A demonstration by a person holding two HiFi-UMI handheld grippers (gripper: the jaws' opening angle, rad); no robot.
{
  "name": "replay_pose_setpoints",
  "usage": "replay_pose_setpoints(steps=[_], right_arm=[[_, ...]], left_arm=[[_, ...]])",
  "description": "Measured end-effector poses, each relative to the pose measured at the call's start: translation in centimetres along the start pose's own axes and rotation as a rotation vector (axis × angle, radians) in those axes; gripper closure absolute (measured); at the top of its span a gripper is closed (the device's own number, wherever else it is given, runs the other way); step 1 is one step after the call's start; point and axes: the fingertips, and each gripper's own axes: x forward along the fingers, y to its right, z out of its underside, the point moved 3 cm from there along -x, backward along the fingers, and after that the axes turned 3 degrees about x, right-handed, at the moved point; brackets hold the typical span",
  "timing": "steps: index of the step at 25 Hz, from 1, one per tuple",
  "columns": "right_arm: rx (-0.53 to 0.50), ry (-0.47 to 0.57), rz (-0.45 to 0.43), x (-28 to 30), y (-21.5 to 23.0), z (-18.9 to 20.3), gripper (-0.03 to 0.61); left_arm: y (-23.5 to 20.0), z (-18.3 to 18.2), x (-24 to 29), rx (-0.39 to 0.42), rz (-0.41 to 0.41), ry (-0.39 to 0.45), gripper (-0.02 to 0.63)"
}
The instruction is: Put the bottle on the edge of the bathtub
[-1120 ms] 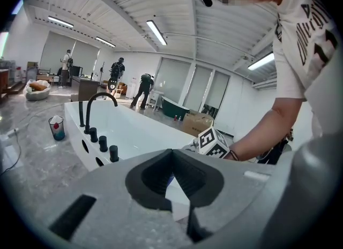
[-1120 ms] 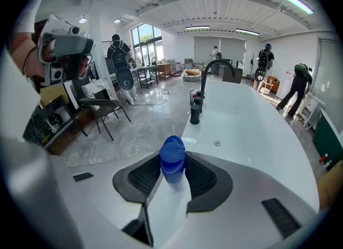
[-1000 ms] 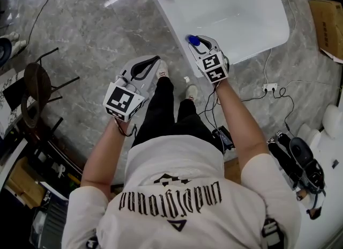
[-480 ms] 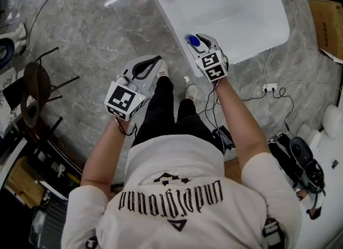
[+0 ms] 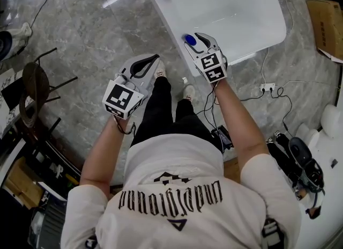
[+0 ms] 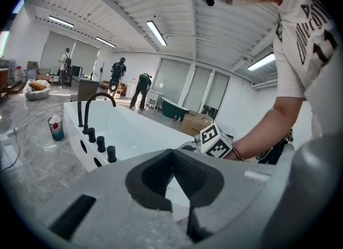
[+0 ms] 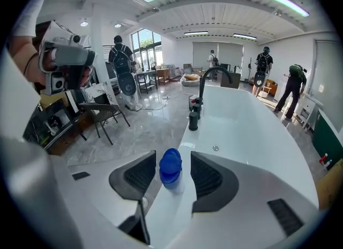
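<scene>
Spanning the upper right above marble floor (image 5: pixel 96 33), white bathtub (image 5: pixel 241 6) has open room inside. Right arm reaches fwd, right gripper (image 5: pixel 195 41) tilted down over the near rim. Left gripper (image 5: pixel 151 60) hangs over floor, jaws clenched, empty. Right jaws just been opening, now released either side of bottle (image 7: pixel 170 168), upright on rim, w/ gaps.

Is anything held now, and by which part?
Nothing is held. The right gripper's jaws have just been opening and stand apart beside the bottle, which rests on the bathtub edge. The left gripper is shut, empty.
</scene>
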Motion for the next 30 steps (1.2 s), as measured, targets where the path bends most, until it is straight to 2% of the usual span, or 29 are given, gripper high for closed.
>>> replay_pose_setpoints(steps=[8,17,30], right_arm=[[-0.01,0.078,0.007,-4.7,-0.7,-1.9,0.385],[-0.026,0.176,0.015,-12.1,-1.1,-4.1,0.387],[-0.072,0.281,-0.012,-22.6,-4.5,-5.8,0.413]], left_arm=[[2.2,-0.9,0.0,0.021,-0.01,0.025,0.6],[6.3,-3.6,-0.4,0.063,-0.034,0.071,0.6],[13.2,-7.1,-4.0,0.119,-0.085,0.15,0.6]])
